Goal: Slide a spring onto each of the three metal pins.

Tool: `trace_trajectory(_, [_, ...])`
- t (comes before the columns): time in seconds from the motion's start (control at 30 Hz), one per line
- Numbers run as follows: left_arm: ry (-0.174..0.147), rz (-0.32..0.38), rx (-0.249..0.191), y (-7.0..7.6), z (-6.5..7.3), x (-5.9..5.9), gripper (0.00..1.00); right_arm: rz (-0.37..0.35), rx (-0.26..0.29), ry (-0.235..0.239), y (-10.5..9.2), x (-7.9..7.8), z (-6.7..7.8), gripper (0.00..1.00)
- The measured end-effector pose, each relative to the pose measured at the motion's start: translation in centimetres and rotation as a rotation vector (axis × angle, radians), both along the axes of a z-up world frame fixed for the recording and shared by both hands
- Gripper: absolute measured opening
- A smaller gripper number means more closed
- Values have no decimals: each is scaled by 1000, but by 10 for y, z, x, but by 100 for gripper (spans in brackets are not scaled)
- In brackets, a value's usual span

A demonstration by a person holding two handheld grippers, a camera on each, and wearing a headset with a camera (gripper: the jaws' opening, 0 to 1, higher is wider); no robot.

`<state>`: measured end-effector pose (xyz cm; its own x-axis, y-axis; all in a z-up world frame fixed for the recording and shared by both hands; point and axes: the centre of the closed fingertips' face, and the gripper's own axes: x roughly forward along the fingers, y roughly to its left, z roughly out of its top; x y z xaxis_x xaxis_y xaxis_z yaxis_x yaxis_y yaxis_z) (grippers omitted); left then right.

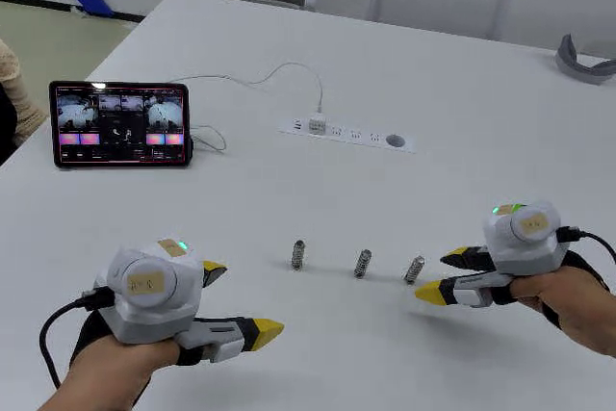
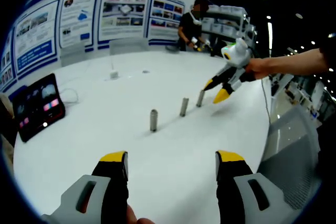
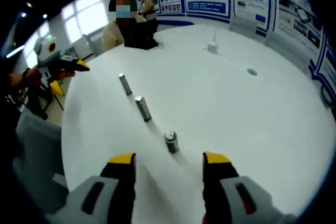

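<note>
Evidently the right gripper (image 1: 435, 274), jaws spread and empty, is nearer: the rightmost pin (image 1: 414, 269), coil-wrapped and upright, stands just left of its tips. The left gripper (image 1: 252, 297), likewise released, sits near-left, well apart from the three-pin row.

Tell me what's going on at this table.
A person holds the left hand-held gripper and the right hand-held gripper over a white table. Both are open and empty. Three pins stand in a row between them, and each appears to have a spring on it already. The right hand-held gripper sits close to the end pin.
</note>
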<state>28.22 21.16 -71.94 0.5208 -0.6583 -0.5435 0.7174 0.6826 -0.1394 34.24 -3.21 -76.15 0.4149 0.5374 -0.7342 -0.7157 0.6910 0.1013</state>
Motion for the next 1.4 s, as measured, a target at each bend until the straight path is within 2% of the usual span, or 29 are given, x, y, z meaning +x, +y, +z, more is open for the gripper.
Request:
trace_trajectory(0.33, [-5,-4,-3,-1,2,4,70,-85,88,-18,1,-12,6,60])
trace_trajectory(0.8, [-6,14,-14,4,7,10,71,-144,159,-42,7,-36,11,67])
trace_trajectory(0.97, [-12,23,-26,5,10,13,72,-164,186,-59,13,-42,17,69])
trace_trajectory(1.1, [-11,21,-32,5,10,14,73,-181,230,-79,18,-46,23,73])
trace_trajectory(1.4, [-14,19,-48,2,14,18,75,-217,244,-90,14,-61,26,77])
